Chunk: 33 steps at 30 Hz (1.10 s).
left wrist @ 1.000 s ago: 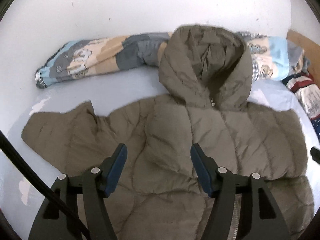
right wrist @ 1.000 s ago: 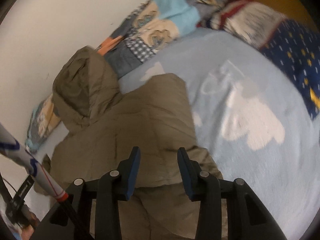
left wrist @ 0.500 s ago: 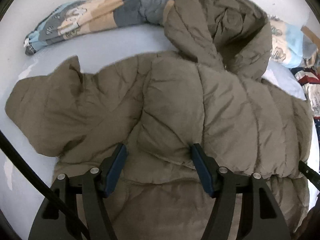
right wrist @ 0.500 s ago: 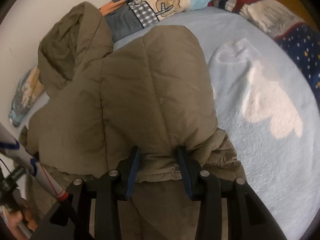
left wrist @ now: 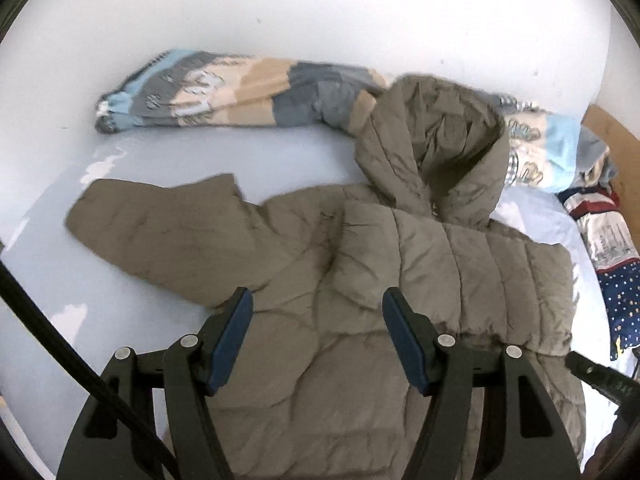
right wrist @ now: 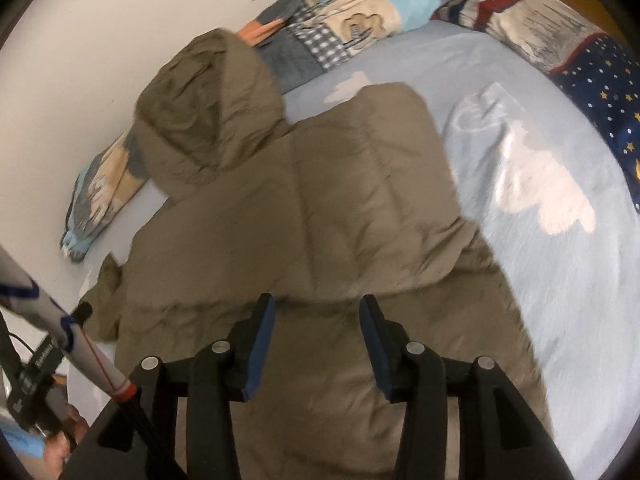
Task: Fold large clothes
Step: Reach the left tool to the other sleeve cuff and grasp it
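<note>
1. Left gripper (left wrist: 316, 312) jaws wide, nothing between them, hanging above the folded-over edge.
2. Right gripper (right wrist: 316, 316) jaws apart and just been opening, nothing pinched (looks like a release after laying the fold).
3. Puffer jacket (left wrist: 400, 280) lies on the bed sheet (right wrist: 540, 280), one sleeve (left wrist: 160, 228) out flat, hood (left wrist: 432, 140) toward the wall.
4. Rolled blanket (left wrist: 240, 92) along the white wall (left wrist: 320, 8); more bedding at the right.
</note>
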{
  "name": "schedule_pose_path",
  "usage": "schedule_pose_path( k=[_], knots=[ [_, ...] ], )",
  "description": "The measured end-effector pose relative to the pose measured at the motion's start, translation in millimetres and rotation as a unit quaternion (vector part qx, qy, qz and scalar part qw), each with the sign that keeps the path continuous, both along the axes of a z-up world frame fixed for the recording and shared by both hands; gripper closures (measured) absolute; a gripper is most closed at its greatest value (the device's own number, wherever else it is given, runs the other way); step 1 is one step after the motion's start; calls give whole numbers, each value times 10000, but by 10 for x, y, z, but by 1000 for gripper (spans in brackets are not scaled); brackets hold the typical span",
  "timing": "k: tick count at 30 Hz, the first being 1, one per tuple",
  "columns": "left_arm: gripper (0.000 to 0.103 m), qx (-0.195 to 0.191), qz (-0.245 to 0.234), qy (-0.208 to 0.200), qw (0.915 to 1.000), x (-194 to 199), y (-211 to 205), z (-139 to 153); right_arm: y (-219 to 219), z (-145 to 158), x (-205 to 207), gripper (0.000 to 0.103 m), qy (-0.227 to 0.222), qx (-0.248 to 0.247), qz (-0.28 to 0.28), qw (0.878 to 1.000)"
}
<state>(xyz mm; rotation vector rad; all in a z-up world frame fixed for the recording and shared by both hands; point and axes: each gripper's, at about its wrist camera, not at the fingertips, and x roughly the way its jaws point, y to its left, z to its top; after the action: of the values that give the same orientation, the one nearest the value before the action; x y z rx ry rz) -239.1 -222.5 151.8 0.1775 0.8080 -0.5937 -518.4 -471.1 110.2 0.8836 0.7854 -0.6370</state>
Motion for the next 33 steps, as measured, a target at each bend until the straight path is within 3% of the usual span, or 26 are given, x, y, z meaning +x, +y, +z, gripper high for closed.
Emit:
schedule_pose_path(
  k=[8, 16, 19, 21, 23, 26, 28, 33],
  knots=[
    [37, -107, 214, -56, 9997, -289, 816, 172, 794, 320, 57, 46, 85, -575, 710, 9958],
    [37, 54, 531, -101, 9985, -474, 1492, 147, 1480, 375, -155, 44, 52, -682, 1093, 9917],
    [37, 222, 622, -151, 9977, -492, 1660, 105, 1675, 307, -305, 38, -112, -730, 1115, 9910],
    [37, 320, 715, -36, 9969, -455, 1777, 93, 1731, 159, -328, 37, 147, -553, 1113, 9921],
    [37, 248, 797, 102, 9965, -410, 1885, 126, 1742, 111, -312, 37, 109, -468, 1199, 9916],
    [31, 230, 910, 7, 9956, -345, 2023, 175, 1708, 85, -275, 37, 178, -500, 1120, 9923],
    [30, 315, 1040, -1, 9941, -257, 2046, 105, 1692, 42, -231, 37, 168, -389, 1144, 9925],
    [30, 190, 1089, 540, 9924, 40, 1915, -231, 1671, -113, -78, 37, 426, -365, 1212, 9910]
  ],
)
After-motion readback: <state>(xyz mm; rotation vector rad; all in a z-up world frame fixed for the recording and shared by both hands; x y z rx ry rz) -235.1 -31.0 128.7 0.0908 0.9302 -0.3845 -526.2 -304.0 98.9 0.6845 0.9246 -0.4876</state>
